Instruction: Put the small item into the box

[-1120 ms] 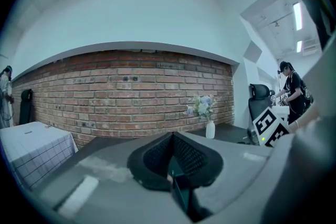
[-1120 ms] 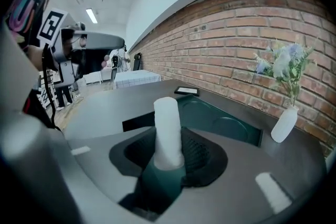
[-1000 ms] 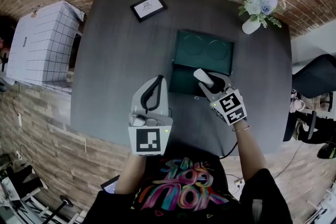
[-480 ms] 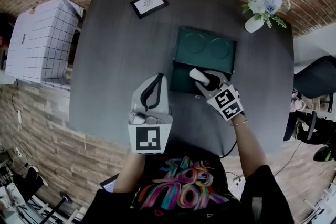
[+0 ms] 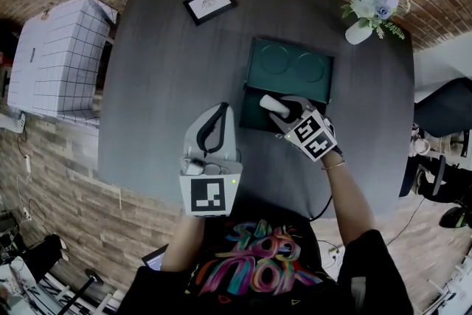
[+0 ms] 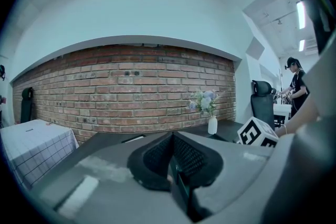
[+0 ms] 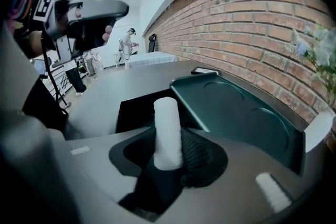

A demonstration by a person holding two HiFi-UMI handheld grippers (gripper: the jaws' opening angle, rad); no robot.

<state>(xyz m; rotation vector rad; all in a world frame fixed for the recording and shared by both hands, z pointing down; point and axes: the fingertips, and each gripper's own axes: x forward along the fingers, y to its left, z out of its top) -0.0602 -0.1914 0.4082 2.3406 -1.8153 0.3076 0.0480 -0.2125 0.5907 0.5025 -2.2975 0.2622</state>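
Observation:
The small item is a white cylinder (image 5: 268, 104) (image 7: 167, 131), and my right gripper (image 5: 276, 109) (image 7: 169, 159) is shut on its lower end. It hangs tilted over the near part of the open dark green box (image 5: 252, 113) (image 7: 137, 108). The box's lid (image 5: 293, 68) (image 7: 239, 113) lies folded back behind it, with two round recesses. My left gripper (image 5: 219, 123) (image 6: 172, 159) hovers at the table's near edge, left of the box. Its jaws are pressed together with nothing between them.
The box stands on a dark grey table (image 5: 169, 85). A small framed card (image 5: 209, 5) lies at the back, and a white vase of flowers (image 5: 365, 7) stands at the back right corner. A checked white cloth (image 5: 55, 59) covers a stand to the left. A black chair (image 5: 442, 111) is on the right.
My right gripper has moved left and away from me with the white cylinder, lower over the box's opening. The left gripper has stayed where it was.

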